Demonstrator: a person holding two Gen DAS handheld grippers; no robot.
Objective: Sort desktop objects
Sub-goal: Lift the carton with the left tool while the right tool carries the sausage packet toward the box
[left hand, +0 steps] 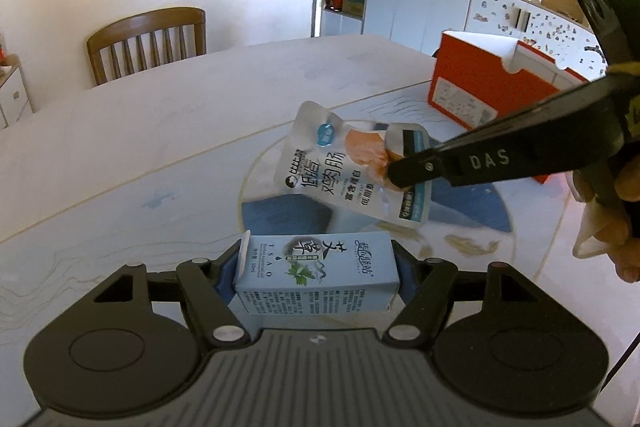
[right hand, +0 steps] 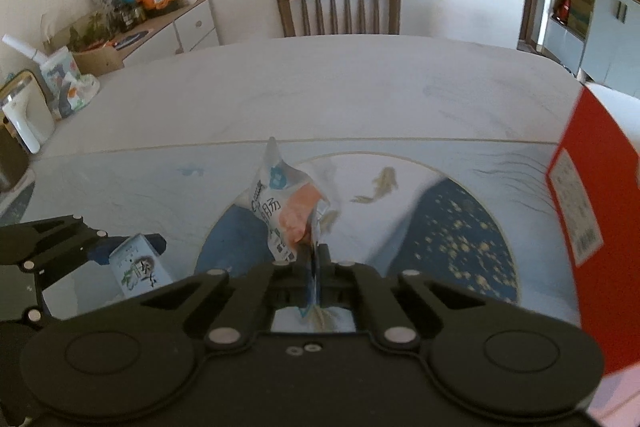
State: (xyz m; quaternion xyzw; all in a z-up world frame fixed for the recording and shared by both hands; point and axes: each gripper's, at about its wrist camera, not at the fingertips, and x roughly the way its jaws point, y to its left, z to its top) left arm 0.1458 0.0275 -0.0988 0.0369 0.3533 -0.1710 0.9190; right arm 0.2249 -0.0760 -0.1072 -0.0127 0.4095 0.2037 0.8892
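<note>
Carrying both finds: left gripper [left hand: 316, 267] clamped on the carton [left hand: 316, 269]; right gripper [right hand: 316, 259] pinching the pouch [right hand: 286, 211] edge; keep it level toward the red box [left hand: 480, 83].

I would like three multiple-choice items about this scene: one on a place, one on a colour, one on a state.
1. Where is the silver foil food pouch?
A. inside the box
B. held above the table
C. on the chair

2. What colour is the open cardboard box?
A. red
B. green
C. black

3. How is the left gripper?
A. empty
B. closed on a pale blue carton
C. holding a cup

Answers: 1 B, the right gripper pinches its edge in the air; 2 A, its outer walls are red; 3 B, both pads press the carton's ends.
</note>
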